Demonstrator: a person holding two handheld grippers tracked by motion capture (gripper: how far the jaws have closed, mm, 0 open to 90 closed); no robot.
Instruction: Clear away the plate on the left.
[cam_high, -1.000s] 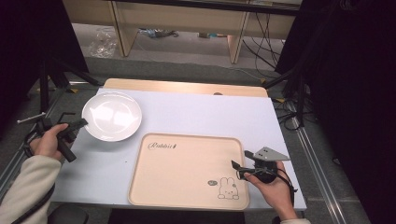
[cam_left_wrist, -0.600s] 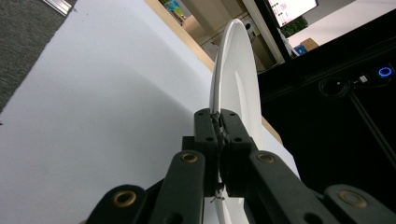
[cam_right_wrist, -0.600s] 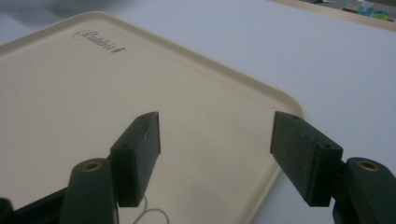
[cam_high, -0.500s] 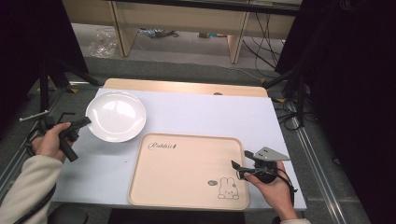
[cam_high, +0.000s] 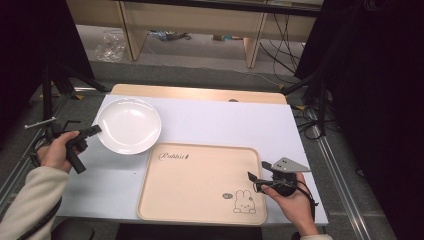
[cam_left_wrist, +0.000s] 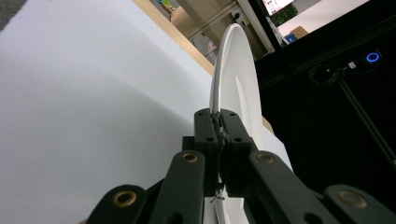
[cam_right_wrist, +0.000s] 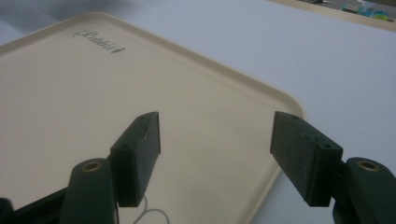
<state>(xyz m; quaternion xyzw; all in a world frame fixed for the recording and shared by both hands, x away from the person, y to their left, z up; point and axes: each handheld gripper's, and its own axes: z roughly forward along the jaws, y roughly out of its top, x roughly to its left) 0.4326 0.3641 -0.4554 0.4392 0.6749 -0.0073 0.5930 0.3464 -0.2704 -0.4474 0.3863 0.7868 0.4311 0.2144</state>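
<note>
One white plate (cam_high: 129, 125), one beige tray (cam_high: 200, 182).

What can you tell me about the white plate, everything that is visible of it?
The white plate is round, plain and glossy, like glazed ceramic, with a shallow well and a broad rim, and nothing lies in it. It sits at the table's left rear, just beyond the beige tray's corner. The left gripper is shut on its left rim; the left gripper view shows the rim clamped between the black jaws.

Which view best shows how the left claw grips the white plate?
The left gripper view: the left claw has its jaws shut on the rim of the white plate, seen edge-on. The high view shows the whole plate round on the table, with the claw small at its left edge.
</note>
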